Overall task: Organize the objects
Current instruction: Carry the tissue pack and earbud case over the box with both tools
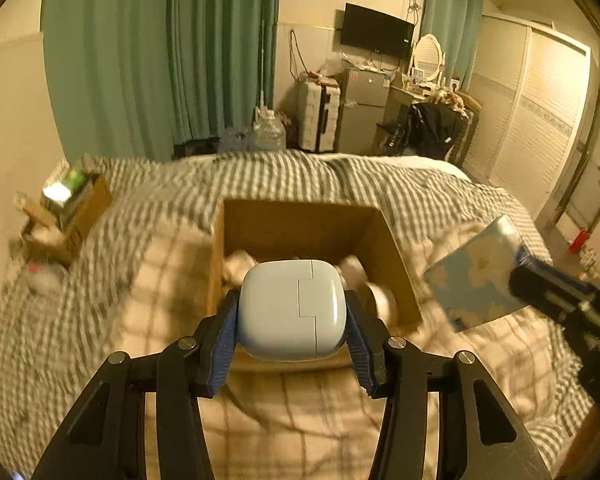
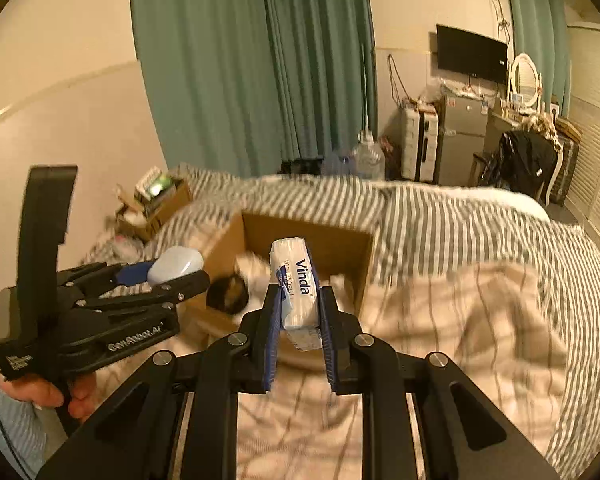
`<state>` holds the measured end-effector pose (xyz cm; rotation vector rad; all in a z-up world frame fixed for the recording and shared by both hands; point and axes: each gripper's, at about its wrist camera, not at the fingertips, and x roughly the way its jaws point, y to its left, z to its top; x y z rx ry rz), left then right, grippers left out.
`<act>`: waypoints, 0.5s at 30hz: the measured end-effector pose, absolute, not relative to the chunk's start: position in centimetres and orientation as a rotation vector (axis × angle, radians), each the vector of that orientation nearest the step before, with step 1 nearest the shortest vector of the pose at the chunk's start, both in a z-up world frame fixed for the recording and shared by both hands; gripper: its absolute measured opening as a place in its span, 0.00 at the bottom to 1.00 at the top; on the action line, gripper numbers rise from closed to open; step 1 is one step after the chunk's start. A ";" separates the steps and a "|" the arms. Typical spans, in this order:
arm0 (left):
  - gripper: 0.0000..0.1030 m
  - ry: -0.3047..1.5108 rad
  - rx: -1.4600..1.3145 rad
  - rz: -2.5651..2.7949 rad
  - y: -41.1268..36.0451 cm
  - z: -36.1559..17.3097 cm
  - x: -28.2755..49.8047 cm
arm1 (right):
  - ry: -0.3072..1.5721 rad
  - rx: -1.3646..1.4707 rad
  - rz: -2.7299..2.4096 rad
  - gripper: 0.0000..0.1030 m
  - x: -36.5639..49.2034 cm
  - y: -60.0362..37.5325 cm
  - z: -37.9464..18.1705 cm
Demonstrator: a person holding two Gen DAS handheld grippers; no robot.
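Dim, warm-tinted fisheye views with motion blur.

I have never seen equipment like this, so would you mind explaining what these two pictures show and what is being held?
These are no robot arms: a person holds a two-finger gripper in each hand, each with a fisheye camera looking along its fingers. The left camera's picture shows the left gripper clamped on a pale blue rounded case. The right camera's picture shows the right gripper clamped on a Vinda tissue pack. Both hang over a bed with a striped cover, where an open cardboard box holds blurred items.
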<state>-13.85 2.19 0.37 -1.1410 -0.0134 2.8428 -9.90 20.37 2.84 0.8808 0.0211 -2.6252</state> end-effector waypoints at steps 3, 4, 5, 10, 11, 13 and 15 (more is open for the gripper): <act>0.49 0.016 -1.127 2.856 2.0 1.2 -15.6 | 0.037 0.825 -2.632 0.17 -11.5 19.8 4.6; 0.49 0.014 -1.123 2.856 1.9 1.5 -16.0 | 0.042 0.811 -2.632 0.17 -12.1 19.7 5.0; 0.49 0.014 -1.115 2.856 1.8 1.8 -16.8 | 0.045 0.796 -2.630 0.17 -13.0 19.5 5.5; 0.49 0.052 -1.090 2.873 1.8 2.3 -19.7 | 0.085 0.761 -2.633 0.17 -16.6 18.1 5.8; 0.49 0.062 -1.093 2.872 1.8 2.1 -20.4 | 0.087 0.764 -2.628 0.17 -17.4 17.9 5.6; 0.49 0.079 -1.099 2.871 1.8 1.6 -21.4 | 0.083 0.773 -2.617 0.17 -18.9 17.7 5.1; 0.49 0.095 -1.107 2.866 2.1 0.7 -22.2 | 0.084 0.787 -2.611 0.17 -20.5 17.4 4.3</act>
